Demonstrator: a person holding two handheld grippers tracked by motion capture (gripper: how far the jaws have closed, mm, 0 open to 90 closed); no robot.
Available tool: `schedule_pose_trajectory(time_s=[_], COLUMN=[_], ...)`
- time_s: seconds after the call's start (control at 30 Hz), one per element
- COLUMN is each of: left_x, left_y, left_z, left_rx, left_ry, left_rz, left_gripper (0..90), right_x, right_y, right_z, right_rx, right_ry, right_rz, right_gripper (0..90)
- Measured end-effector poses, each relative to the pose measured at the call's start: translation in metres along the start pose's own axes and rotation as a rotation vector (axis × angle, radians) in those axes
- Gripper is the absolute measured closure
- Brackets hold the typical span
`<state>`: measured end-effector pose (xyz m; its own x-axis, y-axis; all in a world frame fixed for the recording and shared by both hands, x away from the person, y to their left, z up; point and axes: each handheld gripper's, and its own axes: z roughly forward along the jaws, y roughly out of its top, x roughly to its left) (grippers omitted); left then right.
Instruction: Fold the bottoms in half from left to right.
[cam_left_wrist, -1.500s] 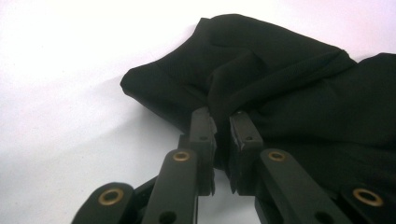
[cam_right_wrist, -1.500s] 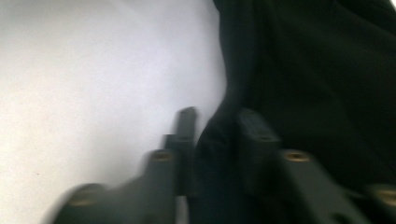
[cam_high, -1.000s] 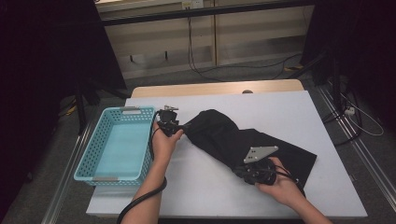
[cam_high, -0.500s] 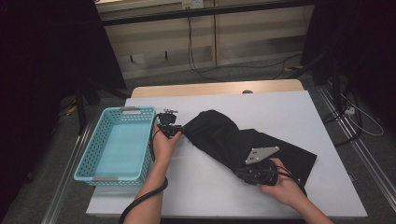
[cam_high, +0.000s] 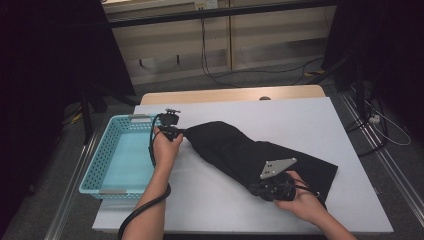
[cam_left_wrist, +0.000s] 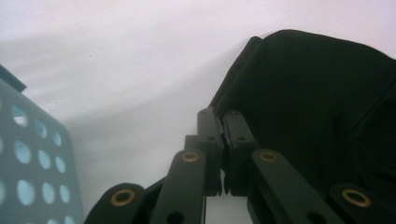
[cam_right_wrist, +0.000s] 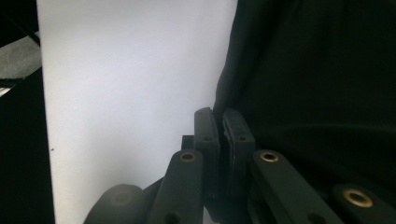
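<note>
1. The black cloth (cam_high: 250, 155) lies slantwise across the white table (cam_high: 310, 120), right beside the teal basket (cam_high: 107, 165).
2. Left gripper (cam_high: 178, 131) has just been closing and is pinching the cloth's far-left corner.
3. Right gripper (cam_high: 261, 189) is clamped on the near edge.

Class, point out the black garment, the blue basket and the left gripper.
black garment (cam_high: 235, 150), high view, middle of the cloth.
blue basket (cam_high: 98, 161), high view, left perforated wall.
left gripper (cam_high: 179, 132), high view, jaw tips at the garment's corner.

Black cloth (cam_high: 240, 152); turquoise perforated basket (cam_high: 100, 170); white table (cam_high: 300, 120).
</note>
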<state>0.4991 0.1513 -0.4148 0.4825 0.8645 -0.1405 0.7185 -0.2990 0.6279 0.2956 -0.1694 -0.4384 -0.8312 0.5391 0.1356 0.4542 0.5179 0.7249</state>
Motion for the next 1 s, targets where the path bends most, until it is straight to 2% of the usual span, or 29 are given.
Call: schedule_pose_trajectory(time_s=[0.17,0.2,0.23,0.27,0.33,0.4,0.43,0.5,0.57,0.63,0.7,0.73,0.77,0.87,0.93,1.0], left_x=[-0.002,-0.002,-0.003,-0.004,-0.008,-0.011,-0.013,-0.018,-0.021,-0.024,-0.026,-0.027,-0.028,-0.028,-0.028,-0.030], left_y=[-0.004,-0.005,-0.006,-0.007,-0.009,-0.013,-0.015,-0.021,-0.026,-0.032,-0.036,-0.037,-0.039,-0.042,-0.043,-0.043], left_z=[0.001,0.001,0.001,0.001,0.001,0.002,0.003,0.004,0.005,0.005,0.005,0.005,0.005,0.005,0.004,0.002], left_rx=[-0.017,-0.031,-0.036,-0.029,-0.035,-0.044,-0.041,-0.048,-0.050,-0.053,-0.052,-0.053,-0.055,-0.062,-0.068,-0.077], left_ry=[0.001,0.006,0.010,-0.007,-0.030,-0.055,-0.063,-0.051,-0.049,-0.055,-0.052,-0.057,-0.067,-0.057,-0.064,-0.063], left_rz=[0.007,0.002,-0.002,-0.005,-0.014,-0.028,-0.018,0.019,0.035,0.046,0.062,0.068,0.073,0.100,0.097,0.110], left_gripper=[85.3,81.1,68.3,61.9,57.9,44.7,39.0,32.2,25.6,23.5,21.3,20.3,19.3,18.3,17.0,16.6], right_x=[0.001,0.001,0.001,0.001,0.002,0.002,0.003,0.003,0.003,0.001,-0.004,-0.007,-0.010,-0.023,-0.032,-0.039], right_y=[-0.001,-0.001,-0.001,-0.002,-0.002,-0.002,-0.002,-0.002,-0.001,0.002,0.006,0.007,0.007,0.002,-0.003,-0.009], right_z=[-0.001,-0.001,0.000,0.001,0.002,0.003,0.003,0.004,0.004,-0.002,-0.010,-0.015,-0.019,-0.032,-0.039,-0.044], right_rx=[-0.002,0.004,0.004,0.003,0.007,0.010,0.010,0.007,-0.006,-0.034,-0.069,-0.086,-0.096,-0.107,-0.108,-0.093], right_ry=[-0.001,0.000,-0.003,-0.002,-0.005,-0.005,-0.003,-0.002,-0.011,-0.036,-0.049,-0.071,-0.089,-0.153,-0.181,-0.241], right_rz=[0.005,0.002,0.004,0.005,0.002,0.000,0.001,0.005,0.004,0.020,0.048,0.060,0.073,0.121,0.151,0.165], right_gripper=[86.3,86.3,86.2,86.2,86.0,85.9,85.7,83.3,72.9,59.8,52.1,48.7,47.7,42.7,42.5,41.2])
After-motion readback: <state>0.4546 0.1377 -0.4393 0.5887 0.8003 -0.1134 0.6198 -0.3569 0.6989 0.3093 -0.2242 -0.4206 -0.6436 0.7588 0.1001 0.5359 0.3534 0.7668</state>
